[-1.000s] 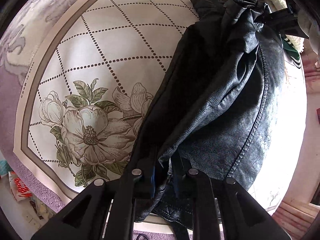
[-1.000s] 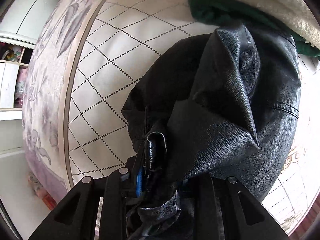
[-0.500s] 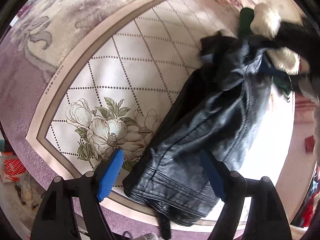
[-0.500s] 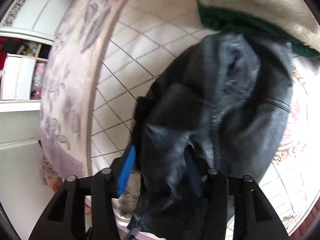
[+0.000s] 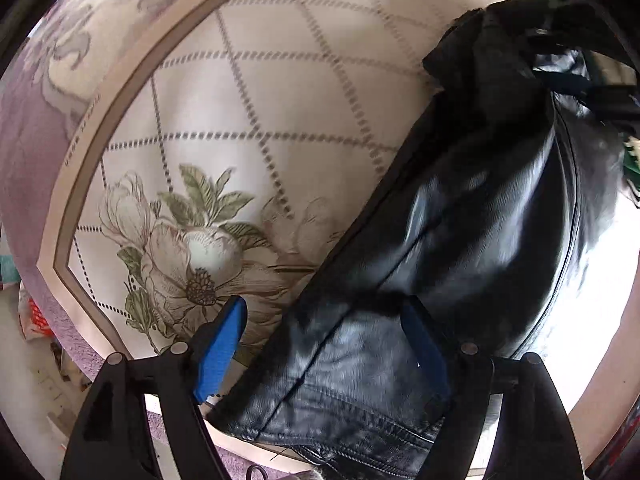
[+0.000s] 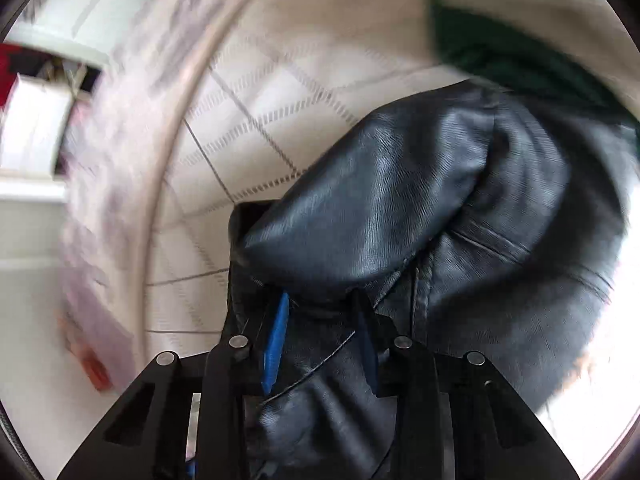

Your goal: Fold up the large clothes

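Straddling the black jacket [image 5: 460,240] on the flowered bed [image 5: 280,100], the left tool [image 5: 324,344] gapes wide; the right tool [image 6: 320,340] is closing on a fold, best pinched deep.

My right gripper [image 6: 322,334] points down at the black leather jacket [image 6: 420,232], jaws closing with a fold of leather between the blue pads [image 6: 276,344]. The jacket lies bunched on a lattice-patterned bedspread [image 6: 256,120]. At one o'clock sits a green garment [image 6: 508,60]. The frame is motion-blurred.
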Action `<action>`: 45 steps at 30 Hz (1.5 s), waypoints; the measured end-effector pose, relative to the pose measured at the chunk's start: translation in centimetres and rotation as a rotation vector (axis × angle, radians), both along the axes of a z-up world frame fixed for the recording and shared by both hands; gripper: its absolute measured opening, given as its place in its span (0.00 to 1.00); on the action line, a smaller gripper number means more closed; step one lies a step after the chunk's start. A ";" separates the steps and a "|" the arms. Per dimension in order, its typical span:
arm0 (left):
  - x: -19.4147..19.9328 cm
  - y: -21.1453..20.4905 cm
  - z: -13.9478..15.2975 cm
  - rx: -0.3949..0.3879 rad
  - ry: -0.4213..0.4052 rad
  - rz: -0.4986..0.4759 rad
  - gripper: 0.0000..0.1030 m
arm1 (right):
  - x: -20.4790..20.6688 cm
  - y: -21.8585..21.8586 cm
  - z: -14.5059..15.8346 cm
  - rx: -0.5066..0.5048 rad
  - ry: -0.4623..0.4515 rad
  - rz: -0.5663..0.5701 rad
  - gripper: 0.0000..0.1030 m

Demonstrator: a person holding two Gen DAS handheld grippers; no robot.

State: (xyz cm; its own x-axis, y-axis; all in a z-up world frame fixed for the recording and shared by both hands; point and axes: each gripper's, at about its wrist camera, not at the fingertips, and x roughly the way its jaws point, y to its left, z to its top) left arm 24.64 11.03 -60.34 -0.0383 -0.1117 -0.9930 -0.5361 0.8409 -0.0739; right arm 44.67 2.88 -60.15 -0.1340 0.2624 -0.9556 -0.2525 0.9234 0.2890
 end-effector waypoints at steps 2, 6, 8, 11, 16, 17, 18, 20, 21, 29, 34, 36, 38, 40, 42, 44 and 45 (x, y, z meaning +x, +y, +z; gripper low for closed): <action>-0.3 0.5 -0.1 -0.003 0.004 0.015 0.76 | 0.7 0.2 0.1 -0.005 0.020 -0.001 0.35; -1.3 2.7 2.3 -0.023 -0.026 0.069 0.76 | -0.2 -1.7 3.7 0.041 0.016 -0.018 0.35; -1.6 3.4 3.6 -0.021 -0.045 0.081 0.76 | -1.8 -2.9 5.8 0.090 0.023 -0.026 0.35; -2.3 4.3 5.3 -0.014 -0.068 0.097 0.76 | -5.0 -3.2 6.3 0.112 0.078 0.003 0.35; -3.1 4.8 5.7 0.017 -0.060 0.085 0.76 | -8.5 0.0 1.3 0.043 0.118 0.080 0.26; -3.3 4.9 5.6 0.018 -0.058 0.085 0.76 | -8.6 0.8 0.0 0.009 0.103 0.108 0.26; -3.4 5.1 5.4 0.019 -0.058 0.086 0.76 | -8.5 1.2 -0.8 0.000 0.106 0.115 0.26; -3.7 5.3 5.1 0.023 -0.055 0.079 0.76 | -8.2 1.5 -0.8 0.005 0.124 0.127 0.26; -3.9 5.4 5.1 0.021 -0.057 0.078 0.76 | -8.1 1.3 -0.5 0.019 0.135 0.133 0.26; -4.1 4.1 5.2 -0.003 -0.089 0.044 0.76 | -10.1 -6.9 4.0 0.091 0.167 -0.039 0.34; -4.2 2.5 4.7 0.021 -0.066 0.008 0.76 | -15.0 -13.1 4.9 0.053 0.181 -0.177 0.58; -4.6 2.3 3.9 0.009 -0.040 0.002 0.76 | -17.5 -15.2 3.8 0.036 0.211 -0.227 0.59; -5.4 2.3 2.5 -0.001 -0.011 -0.012 0.76 | -19.8 -16.7 2.5 0.015 0.259 -0.265 0.59; -6.9 3.3 1.8 0.003 0.019 -0.033 0.76 | -22.4 -17.8 0.8 0.015 0.310 -0.302 0.59; -7.4 3.5 0.3 -0.028 0.028 -0.061 0.76 | -24.7 -18.1 -0.8 0.025 0.333 -0.342 0.59; -7.7 3.5 -0.7 -0.059 0.018 -0.074 0.76 | -26.1 -18.4 -2.0 0.040 0.353 -0.370 0.59; -7.8 3.5 -1.1 -0.073 0.005 -0.086 0.76 | -26.9 -18.5 -2.8 0.063 0.374 -0.391 0.59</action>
State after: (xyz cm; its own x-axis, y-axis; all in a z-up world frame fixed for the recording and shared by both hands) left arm 16.82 14.51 -61.44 -0.0555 -0.1796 -0.9822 -0.4628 0.8763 -0.1341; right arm 17.82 -15.61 -62.92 -0.3426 0.4161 -0.8423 0.2366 0.9059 0.3513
